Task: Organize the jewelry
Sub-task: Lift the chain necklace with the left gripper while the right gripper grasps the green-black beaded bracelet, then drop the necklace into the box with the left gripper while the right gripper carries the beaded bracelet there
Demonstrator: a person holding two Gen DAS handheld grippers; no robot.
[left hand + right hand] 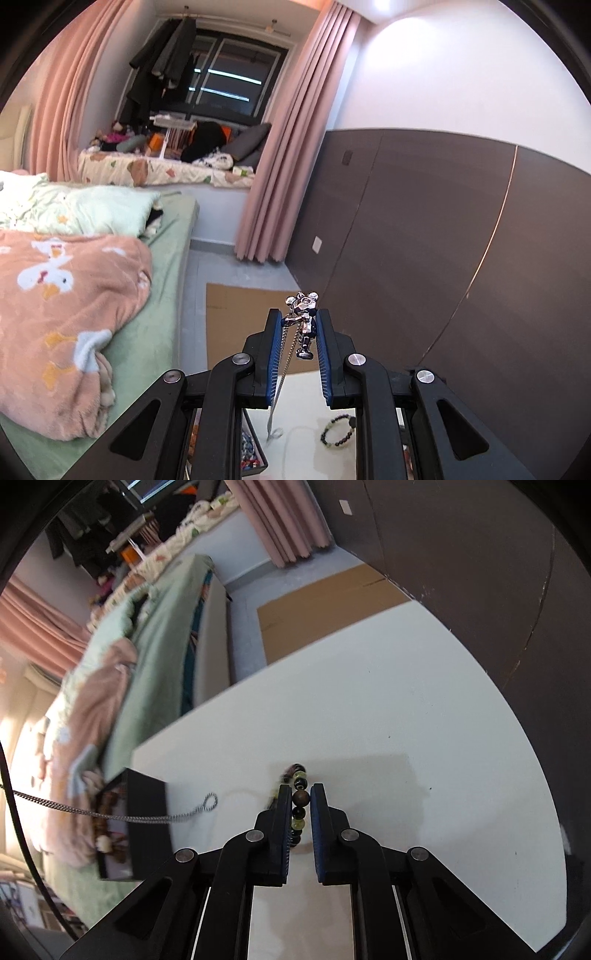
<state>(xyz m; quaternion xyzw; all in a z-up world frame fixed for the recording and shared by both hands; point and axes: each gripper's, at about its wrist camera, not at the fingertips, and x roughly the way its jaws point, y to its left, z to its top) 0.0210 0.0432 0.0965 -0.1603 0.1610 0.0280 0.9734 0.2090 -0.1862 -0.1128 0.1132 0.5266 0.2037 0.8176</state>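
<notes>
My left tongs [298, 317] are nearly closed on a shiny silver charm [303, 325] shaped like a little figure with round ears, blue pads pressing it from both sides, held up off the white table [406, 709]. Its chain [280, 373] hangs down between the jaws and trails onto the table below, and from my right-hand view the looped tail end of that chain [207, 803] lies on the table just beside the black box [147, 812] at the table's left edge. My right tongs [300, 794] point steeply down at the table and are clamped tight on the beaded bracelet [300, 797], a brown bead squeezed between the pads, with dark and pale yellow-green beads running above and below it. The bracelet sits in the near middle of the table, well apart from the far edge. The black box has small items inside, too blurred to tell apart.
</notes>
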